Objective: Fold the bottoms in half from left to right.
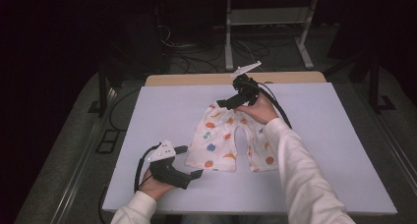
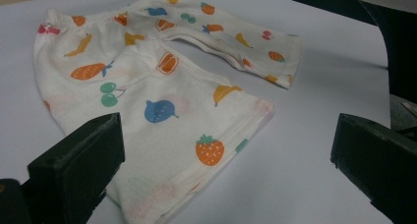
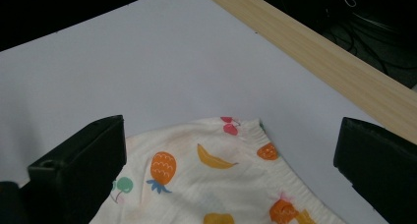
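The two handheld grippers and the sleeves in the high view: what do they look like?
Both grippers are black. The left gripper carries a pale grey three-cornered plate with dark dots on top, and a black cable loops from it. The right gripper has a pale plate standing up at its far end and a thick black cable trailing back along the forearm. In the gripper views, the jaws are blocky and matte black. Both sleeves are white and long.

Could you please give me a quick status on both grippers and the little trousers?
Left gripper open, beside a leg hem. Right gripper open, over the waistband. Fruit-print trousers flat on the white table, ungripped. Nothing in the way.
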{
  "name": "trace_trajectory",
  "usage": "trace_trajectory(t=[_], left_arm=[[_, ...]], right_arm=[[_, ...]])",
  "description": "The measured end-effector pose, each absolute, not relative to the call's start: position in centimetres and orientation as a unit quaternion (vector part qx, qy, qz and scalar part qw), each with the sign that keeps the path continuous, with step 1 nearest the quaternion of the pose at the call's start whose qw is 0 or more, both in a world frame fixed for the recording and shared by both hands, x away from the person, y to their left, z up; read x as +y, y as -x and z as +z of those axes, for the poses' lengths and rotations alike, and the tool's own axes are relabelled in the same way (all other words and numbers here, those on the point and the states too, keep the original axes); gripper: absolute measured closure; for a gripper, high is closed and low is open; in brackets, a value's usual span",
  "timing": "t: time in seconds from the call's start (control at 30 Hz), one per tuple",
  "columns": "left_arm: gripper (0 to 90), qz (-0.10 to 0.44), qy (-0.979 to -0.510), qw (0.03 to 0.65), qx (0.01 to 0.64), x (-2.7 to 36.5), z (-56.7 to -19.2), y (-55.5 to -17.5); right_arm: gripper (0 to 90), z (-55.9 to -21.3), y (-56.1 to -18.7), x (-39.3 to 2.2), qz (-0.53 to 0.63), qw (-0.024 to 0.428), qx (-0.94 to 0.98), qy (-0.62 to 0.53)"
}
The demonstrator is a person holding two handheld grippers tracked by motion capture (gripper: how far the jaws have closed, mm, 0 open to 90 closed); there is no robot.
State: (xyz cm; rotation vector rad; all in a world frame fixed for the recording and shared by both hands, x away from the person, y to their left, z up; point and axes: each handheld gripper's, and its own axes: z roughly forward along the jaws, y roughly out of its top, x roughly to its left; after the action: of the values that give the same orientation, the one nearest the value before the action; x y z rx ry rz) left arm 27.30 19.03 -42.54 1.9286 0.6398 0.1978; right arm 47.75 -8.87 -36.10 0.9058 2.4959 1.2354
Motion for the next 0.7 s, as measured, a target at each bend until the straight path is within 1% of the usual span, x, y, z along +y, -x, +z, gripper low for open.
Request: trace_trajectory(t=[0.3,0.7], left_arm=[[0.0,0.082,-0.805,0.523,0.268,19.1,-42.5,-27.3],[0.0,0.082,-0.804,0.524,0.268,19.1,-42.5,-27.4]], right_arm=[[0.0,-36.8,-49.1,-6.9,0.408,0.098,0.855,-0.305],[0.0,-37.4,-50.9,-5.8,0.405,0.089,0.852,-0.321]])
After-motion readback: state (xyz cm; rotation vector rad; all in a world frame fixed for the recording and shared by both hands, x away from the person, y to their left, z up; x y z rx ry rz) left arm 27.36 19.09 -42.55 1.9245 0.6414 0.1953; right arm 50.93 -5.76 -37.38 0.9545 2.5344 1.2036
